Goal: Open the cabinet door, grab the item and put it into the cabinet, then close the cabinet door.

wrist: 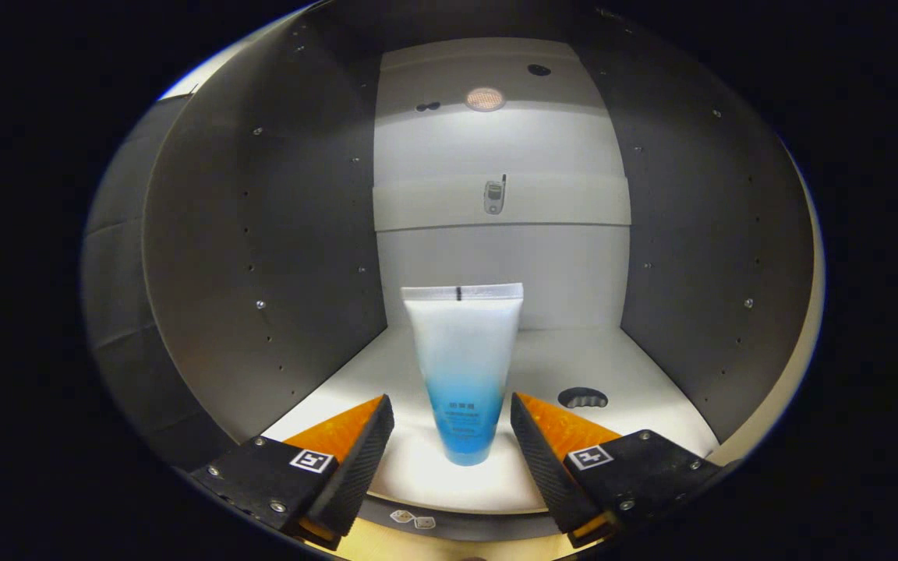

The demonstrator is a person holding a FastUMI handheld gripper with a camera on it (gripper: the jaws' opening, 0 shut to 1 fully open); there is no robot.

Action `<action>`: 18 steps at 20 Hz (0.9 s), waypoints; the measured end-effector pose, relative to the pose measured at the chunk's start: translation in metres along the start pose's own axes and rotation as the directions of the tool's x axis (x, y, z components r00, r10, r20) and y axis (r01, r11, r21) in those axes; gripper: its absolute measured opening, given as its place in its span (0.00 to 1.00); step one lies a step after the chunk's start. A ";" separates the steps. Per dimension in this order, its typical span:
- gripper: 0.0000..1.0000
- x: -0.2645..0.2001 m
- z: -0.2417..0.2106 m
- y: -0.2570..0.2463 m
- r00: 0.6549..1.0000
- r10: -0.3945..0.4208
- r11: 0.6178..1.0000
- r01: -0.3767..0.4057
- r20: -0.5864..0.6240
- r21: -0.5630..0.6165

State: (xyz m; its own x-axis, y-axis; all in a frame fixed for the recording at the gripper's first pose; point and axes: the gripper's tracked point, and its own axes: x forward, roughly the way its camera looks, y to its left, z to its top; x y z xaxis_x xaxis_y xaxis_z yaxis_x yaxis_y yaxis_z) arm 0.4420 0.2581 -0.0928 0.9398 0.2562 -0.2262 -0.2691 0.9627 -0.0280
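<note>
A white-to-blue squeeze tube [464, 374] stands upright on its cap on the white floor [636, 389] of the open cabinet, near the front edge. My gripper [451, 417] is open; the tube's lower blue part sits between the two fingers with a gap on each side, so neither finger touches it. The cabinet's grey side walls [262, 257] rise left and right of it, and the pale back wall [496, 265] lies beyond the tube.
A dark cut-out hole [582, 398] is in the cabinet floor, right of the tube. The back wall carries a horizontal rail with a small fitting [494, 195] and a round lamp [485, 99] above. The cabinet's front edge [457, 522] runs below the fingers.
</note>
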 end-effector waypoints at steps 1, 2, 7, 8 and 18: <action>0.93 -0.004 0.002 -0.001 1.000 -0.012 1.000 0.012 0.003 -0.011; 0.93 -0.011 0.005 -0.001 1.000 -0.020 1.000 0.020 0.010 -0.017; 0.93 -0.053 0.013 0.016 0.999 0.005 1.000 -0.005 0.035 0.008; 0.93 -0.063 0.013 0.016 0.999 -0.004 1.000 0.004 0.042 0.000; 0.93 -0.196 0.021 0.049 0.989 -0.069 0.998 0.067 0.130 0.019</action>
State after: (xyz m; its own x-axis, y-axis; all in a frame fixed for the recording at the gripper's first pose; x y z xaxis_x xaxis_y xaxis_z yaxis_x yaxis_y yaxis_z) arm 0.2493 0.2574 -0.0297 0.9756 0.1980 -0.0951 -0.2011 0.9793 -0.0248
